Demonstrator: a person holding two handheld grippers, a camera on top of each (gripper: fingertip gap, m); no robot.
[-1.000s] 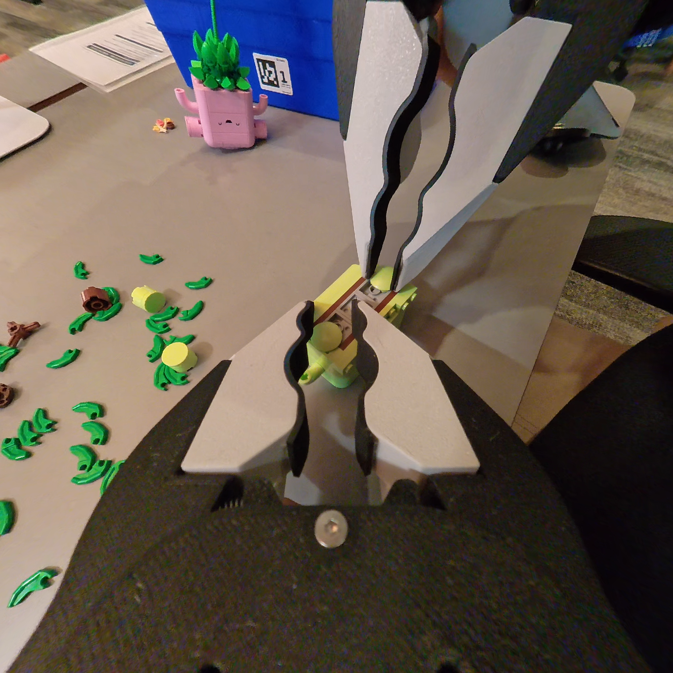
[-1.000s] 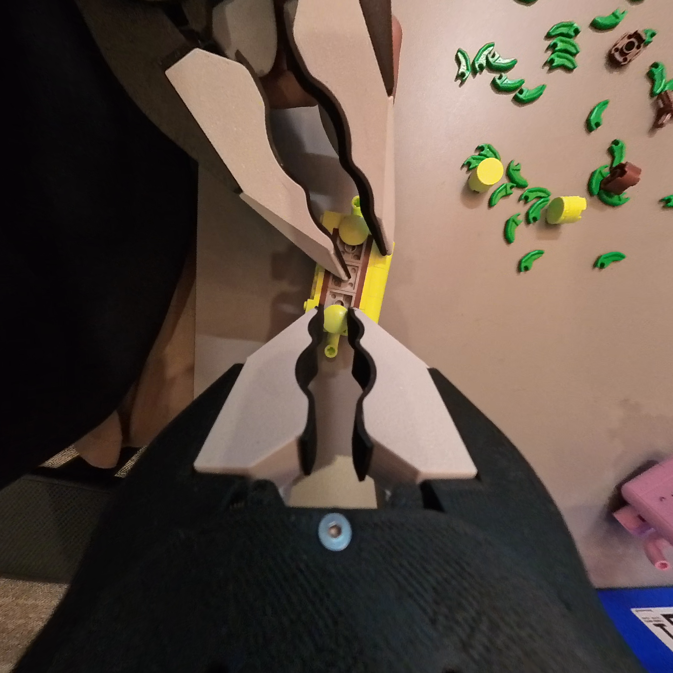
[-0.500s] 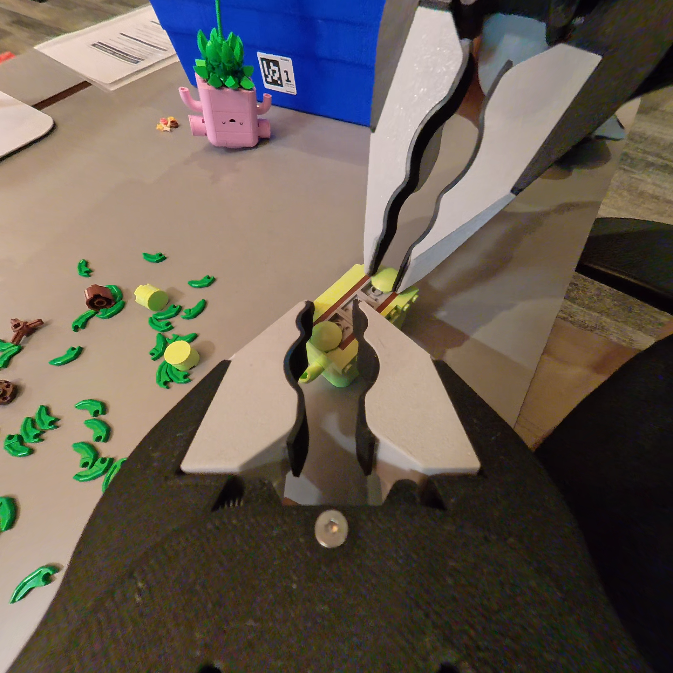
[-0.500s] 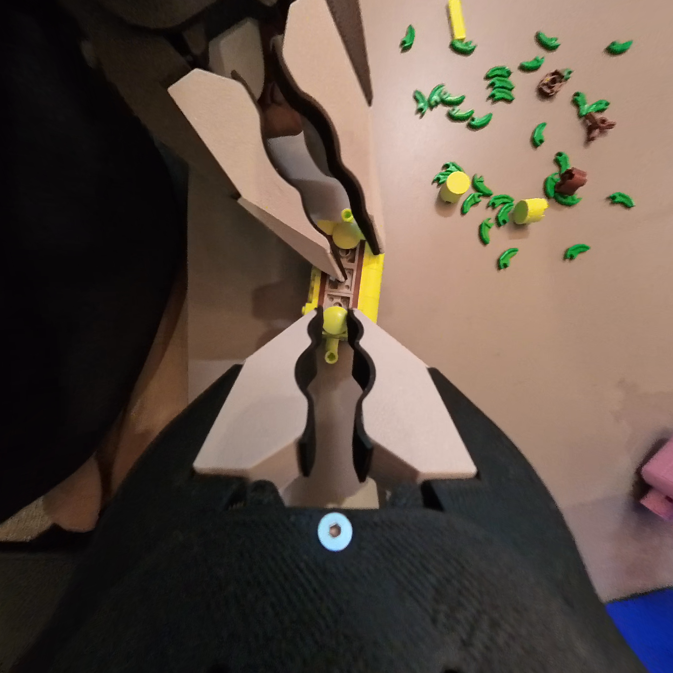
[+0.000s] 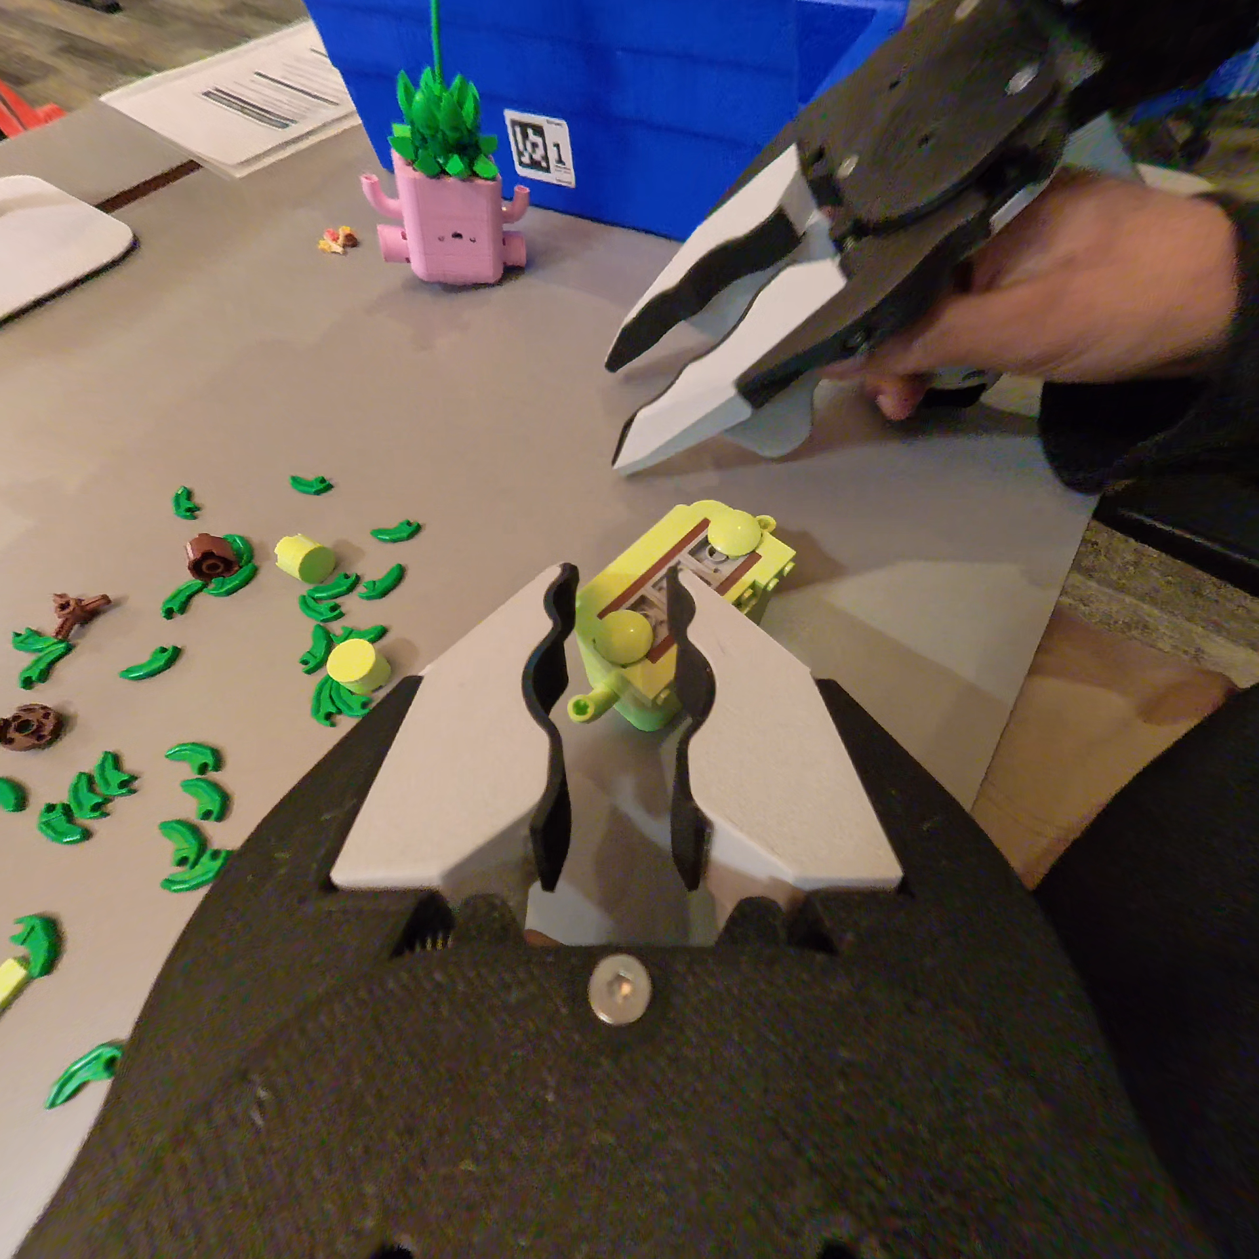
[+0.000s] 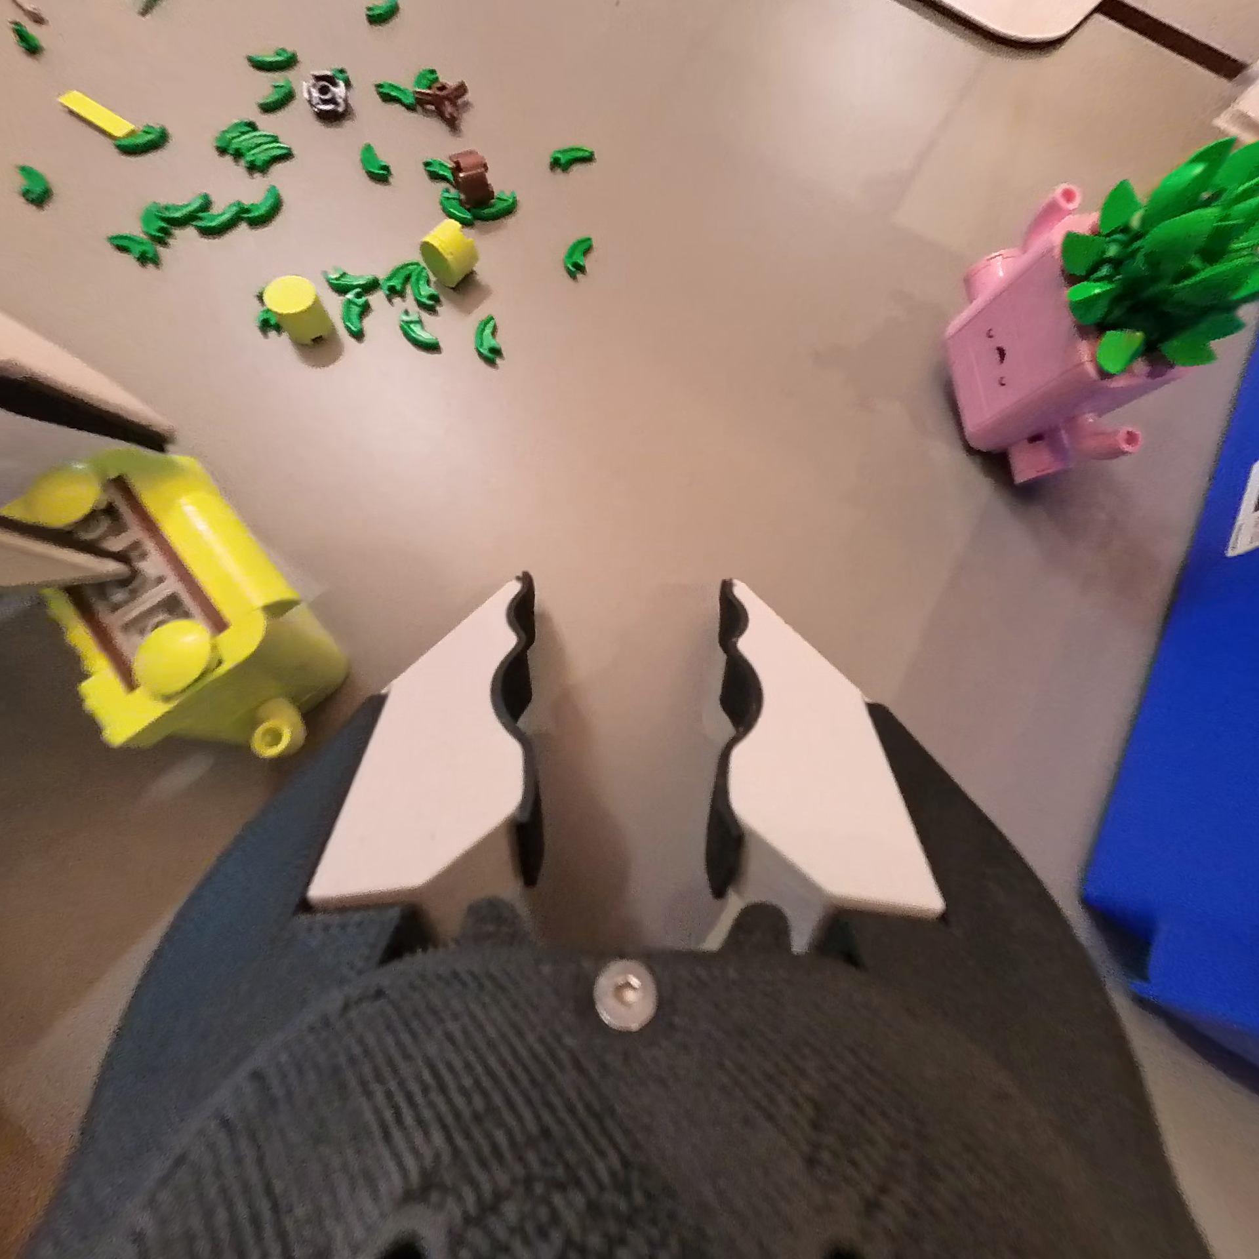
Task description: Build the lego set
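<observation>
A lime-green lego pot lies on the grey table with a brown and grey slot along its top and a lime dome at each end. My left gripper is shut on the pot's near end: one finger stands outside its wall and the other in the slot. The pot also shows in the right wrist view. My right gripper is open and empty above bare table to the right of the pot. It also shows in the left wrist view, held in a hand beyond the pot.
Several green leaf pieces, two lime cylinders and brown pieces lie scattered to the left. A finished pink pot with green leaves stands before a blue bin. The table edge runs close on the right.
My right gripper has let go of the dome at the pot's far end, opened, and pulled away from the pot. My left gripper keeps its hold.
</observation>
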